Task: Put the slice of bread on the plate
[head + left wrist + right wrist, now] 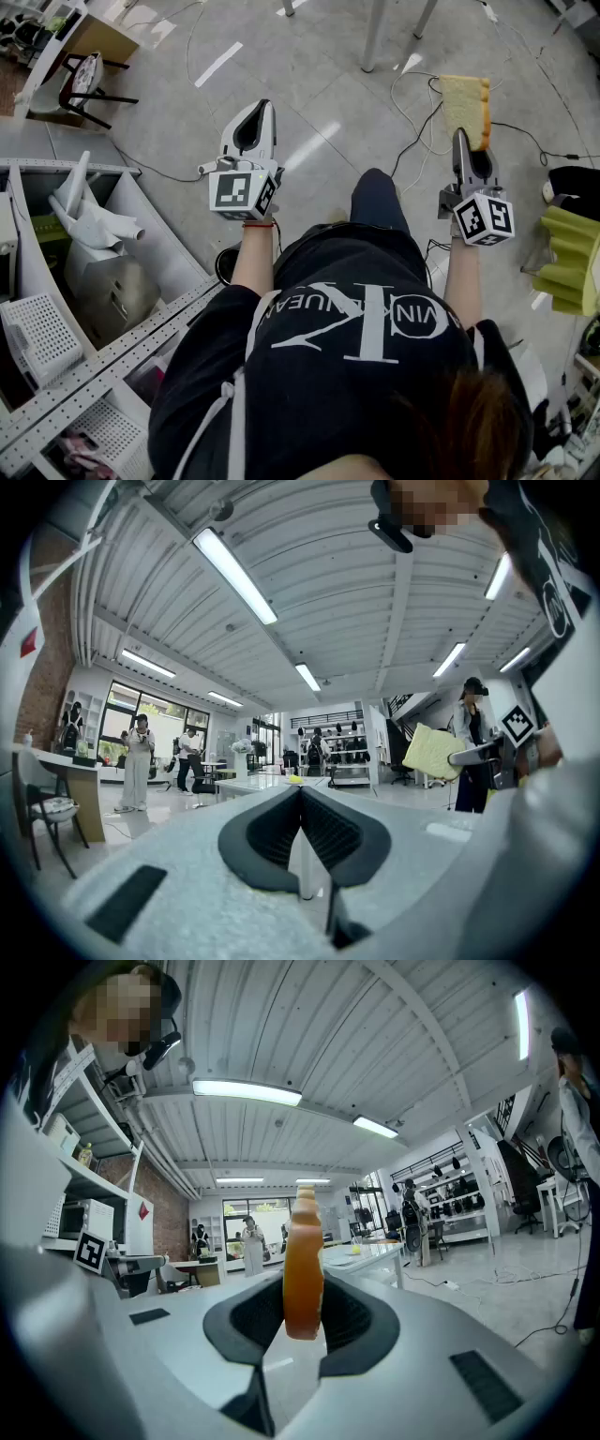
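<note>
The slice of bread (466, 106) is pale yellow with a brown crust. My right gripper (463, 139) is shut on its lower edge and holds it upright over the floor. In the right gripper view the bread (303, 1255) stands edge-on between the dark pads of the right gripper (303, 1288). My left gripper (258, 109) is level at the left, shut with nothing in it; its pads meet at the tips in the left gripper view (300, 791). From there the bread (433, 752) shows at the right. No plate shows in any view.
A metal shelf rack (103, 352) with white baskets (37, 337) stands at the lower left. Cables (412, 122) lie on the grey floor, near table legs (375, 37) and a chair (84, 84). A white table (248, 782) and several people (139, 761) stand farther off.
</note>
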Tool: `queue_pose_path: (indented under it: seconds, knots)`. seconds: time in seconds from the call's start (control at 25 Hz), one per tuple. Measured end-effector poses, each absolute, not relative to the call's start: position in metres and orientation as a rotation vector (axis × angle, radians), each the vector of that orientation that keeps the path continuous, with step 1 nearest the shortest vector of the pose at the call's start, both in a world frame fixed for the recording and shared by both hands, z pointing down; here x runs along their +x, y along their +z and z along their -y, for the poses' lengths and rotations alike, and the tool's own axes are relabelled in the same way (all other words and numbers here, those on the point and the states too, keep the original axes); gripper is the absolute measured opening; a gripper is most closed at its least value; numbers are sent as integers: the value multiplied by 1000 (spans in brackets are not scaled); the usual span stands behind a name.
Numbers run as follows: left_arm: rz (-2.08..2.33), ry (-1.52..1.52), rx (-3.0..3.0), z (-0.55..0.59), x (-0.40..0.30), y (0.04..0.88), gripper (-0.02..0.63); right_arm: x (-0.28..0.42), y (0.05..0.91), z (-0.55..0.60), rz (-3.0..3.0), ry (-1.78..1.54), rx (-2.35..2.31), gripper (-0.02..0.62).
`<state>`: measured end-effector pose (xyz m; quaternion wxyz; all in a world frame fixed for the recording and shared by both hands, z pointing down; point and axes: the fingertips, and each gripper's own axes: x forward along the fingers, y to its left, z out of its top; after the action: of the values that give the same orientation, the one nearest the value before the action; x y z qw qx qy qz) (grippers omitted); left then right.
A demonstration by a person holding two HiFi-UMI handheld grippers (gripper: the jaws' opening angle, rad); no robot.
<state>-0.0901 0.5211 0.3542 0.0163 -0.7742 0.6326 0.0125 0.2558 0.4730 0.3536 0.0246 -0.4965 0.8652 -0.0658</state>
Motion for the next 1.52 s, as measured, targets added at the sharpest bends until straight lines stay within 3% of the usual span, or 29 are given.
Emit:
queue_pose_path:
  seconds: [0.68, 1.16, 1.52]
  knots:
    - [-2018, -5, -2474, -502, -103, 372, 6, 252, 369, -455, -2674, -288, -1582, 92]
    - [-2019, -34, -2612, -404, -102, 401, 6, 238, 387, -362, -2687, -361, -1599, 94]
    - [-1985, 12, -2598, -299, -124, 376, 6, 220, 382, -268, -2672, -379, -1582, 94]
